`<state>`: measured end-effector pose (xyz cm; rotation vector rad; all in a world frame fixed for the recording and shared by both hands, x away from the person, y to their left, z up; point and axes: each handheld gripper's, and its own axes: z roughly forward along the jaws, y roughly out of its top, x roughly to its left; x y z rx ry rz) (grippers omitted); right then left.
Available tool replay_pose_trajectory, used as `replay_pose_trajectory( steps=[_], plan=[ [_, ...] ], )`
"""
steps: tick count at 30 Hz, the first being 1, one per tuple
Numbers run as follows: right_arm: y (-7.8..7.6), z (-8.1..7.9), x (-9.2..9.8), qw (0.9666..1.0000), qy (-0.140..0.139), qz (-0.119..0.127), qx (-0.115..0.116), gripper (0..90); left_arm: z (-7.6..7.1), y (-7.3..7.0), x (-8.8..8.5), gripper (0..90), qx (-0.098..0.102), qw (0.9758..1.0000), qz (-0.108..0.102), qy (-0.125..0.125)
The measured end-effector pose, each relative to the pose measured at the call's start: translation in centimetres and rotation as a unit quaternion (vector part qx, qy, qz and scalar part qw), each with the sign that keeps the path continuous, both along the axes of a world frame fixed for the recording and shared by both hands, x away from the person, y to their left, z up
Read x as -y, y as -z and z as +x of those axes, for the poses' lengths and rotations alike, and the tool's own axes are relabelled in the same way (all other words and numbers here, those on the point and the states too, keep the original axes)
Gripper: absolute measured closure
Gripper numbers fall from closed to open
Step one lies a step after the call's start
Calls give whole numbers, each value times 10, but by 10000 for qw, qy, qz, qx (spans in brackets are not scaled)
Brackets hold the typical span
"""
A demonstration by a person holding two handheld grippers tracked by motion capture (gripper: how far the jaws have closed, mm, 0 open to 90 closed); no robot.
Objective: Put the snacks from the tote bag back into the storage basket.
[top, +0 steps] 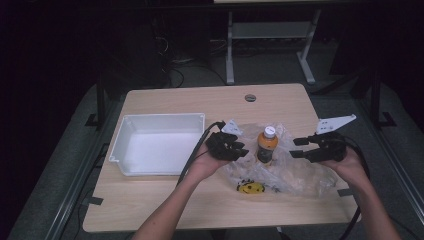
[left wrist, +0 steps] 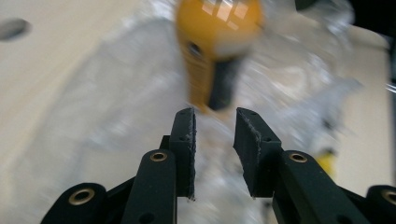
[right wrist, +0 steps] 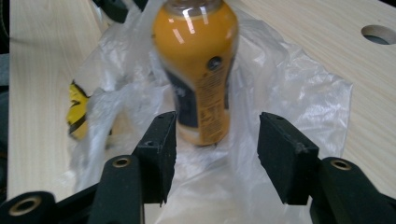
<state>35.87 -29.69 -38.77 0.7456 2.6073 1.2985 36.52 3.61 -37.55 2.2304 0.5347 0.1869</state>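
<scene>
High view: on the table [top: 150,205] we see a white tray [top: 155,142] at the left and a clear plastic bag [top: 295,172] spread at the right, with the orange bottle [top: 267,144] upright on it. Our left gripper [top: 239,149] and right gripper [top: 299,148] flank the bottle, both with jaws parted and grasping nothing.

We can make out no readable words here: the orange bottle [right wrist: 198,70] carries a dark label [right wrist: 187,105] with print too blurred to read, and the clear plastic bag [top: 295,170] shows a yellow-and-black smiley face [top: 251,187], no letters.
</scene>
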Motion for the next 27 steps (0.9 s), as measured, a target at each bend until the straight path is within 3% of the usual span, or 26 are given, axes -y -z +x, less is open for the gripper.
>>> replay_pose_trajectory(
  steps=[5, 9, 12, 13, 16, 20, 22, 27],
  plan=[
    [8, 23, -6, 9996, -91, -150, -224, 509, 18, 7, 7, 614, -54, 9997, -44, -249],
    [15, 32, -8, 9993, -151, -162, -285, 554, 26, 14, 14, 601, -120, 9992, 16, -374],
    [24, 39, -9, 9987, -126, -288, -410, 638, 32, 22, 21, 668, -259, 9984, 157, -467],
    [31, 42, -11, 9976, -120, -434, -517, 706, 33, 30, 26, 780, -304, 9972, 372, -572],
    [41, 46, -13, 9948, -70, -725, -710, 817, 34, 40, 32, 869, -383, 9958, 489, -678],
    [49, 49, -14, 9930, 29, -823, -847, 885, 32, 50, 38, 898, -408, 9942, 590, -797],
    [54, 48, -17, 9914, 132, -911, -932, 893, 30, 59, 43, 899, -394, 9927, 774, -839],
    [61, 45, -18, 9912, 185, -913, -944, 894, 28, 69, 43, 900, -441, 9917, 797, -910]
  ],
)
